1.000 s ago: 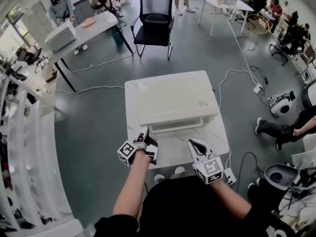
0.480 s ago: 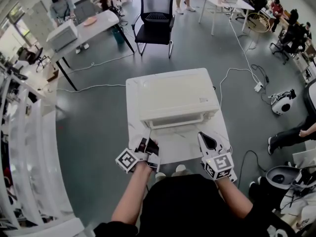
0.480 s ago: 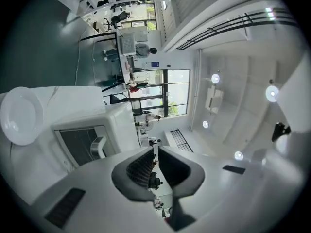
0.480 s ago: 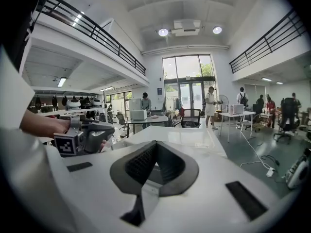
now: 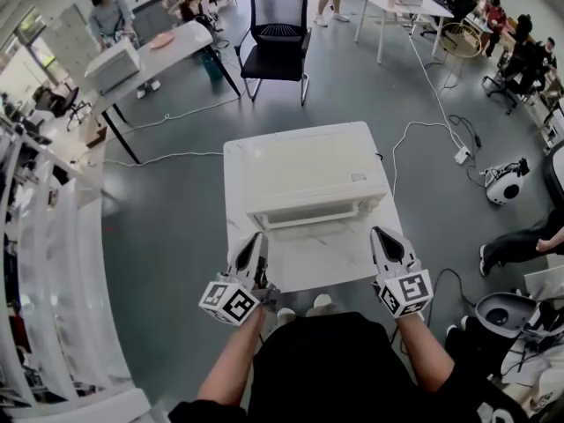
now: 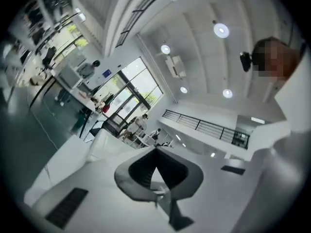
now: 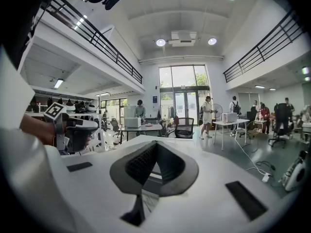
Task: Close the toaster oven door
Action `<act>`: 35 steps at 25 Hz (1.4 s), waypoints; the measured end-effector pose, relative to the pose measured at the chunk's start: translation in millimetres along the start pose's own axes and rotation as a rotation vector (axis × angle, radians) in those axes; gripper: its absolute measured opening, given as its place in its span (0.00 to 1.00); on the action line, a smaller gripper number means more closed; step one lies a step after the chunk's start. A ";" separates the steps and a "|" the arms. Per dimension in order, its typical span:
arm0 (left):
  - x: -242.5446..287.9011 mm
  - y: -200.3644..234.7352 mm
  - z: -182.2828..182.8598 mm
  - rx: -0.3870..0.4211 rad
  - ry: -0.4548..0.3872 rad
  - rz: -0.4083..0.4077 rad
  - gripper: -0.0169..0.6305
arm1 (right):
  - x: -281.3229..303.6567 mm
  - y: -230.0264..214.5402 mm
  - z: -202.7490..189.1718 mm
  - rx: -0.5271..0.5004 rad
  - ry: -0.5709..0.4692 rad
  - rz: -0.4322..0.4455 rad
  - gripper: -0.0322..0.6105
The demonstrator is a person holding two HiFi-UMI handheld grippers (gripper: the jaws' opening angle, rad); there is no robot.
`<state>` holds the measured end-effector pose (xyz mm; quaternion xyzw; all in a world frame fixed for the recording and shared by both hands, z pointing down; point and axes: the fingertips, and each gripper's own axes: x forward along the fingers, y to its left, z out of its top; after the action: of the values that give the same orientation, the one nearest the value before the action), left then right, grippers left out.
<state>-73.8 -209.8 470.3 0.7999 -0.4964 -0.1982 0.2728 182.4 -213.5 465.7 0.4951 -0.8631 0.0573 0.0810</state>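
- Head view: the toaster oven (image 5: 304, 179) sits at twelve o'clock, long axis left-right. The left gripper (image 5: 256, 247) and right gripper (image 5: 383, 241) lie before its front, about equally near.
- Left gripper view: jaws clenched, empty.
- Right gripper view: jaws together, empty.

Black short-sleeved top (image 5: 328, 359) on this person, forearms bare below the sleeves. The left gripper (image 5: 256, 245) and right gripper (image 5: 382, 238) are white-shelled, with dark ribbed jaw pads, each bearing a cube of black-and-white square markers.
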 end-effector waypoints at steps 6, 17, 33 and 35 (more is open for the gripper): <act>1.3 -12.5 -0.7 0.345 -0.016 0.087 0.05 | -12.6 -20.0 5.5 -0.024 -0.025 -0.007 0.07; 4.0 -6.8 -18.8 0.408 -0.010 0.186 0.05 | -10.3 -45.5 -7.6 -0.055 0.003 0.018 0.07; -1.6 5.2 -26.7 0.401 0.014 0.258 0.05 | -0.5 -47.9 -12.0 -0.037 -0.009 0.048 0.07; -1.8 6.6 -26.0 0.401 0.016 0.258 0.05 | -0.4 -47.2 -11.7 -0.038 -0.008 0.039 0.07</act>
<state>-63.8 -204.3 494.6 0.7696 -0.6218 -0.0529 0.1354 224.3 -234.7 478.0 0.4766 -0.8739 0.0405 0.0860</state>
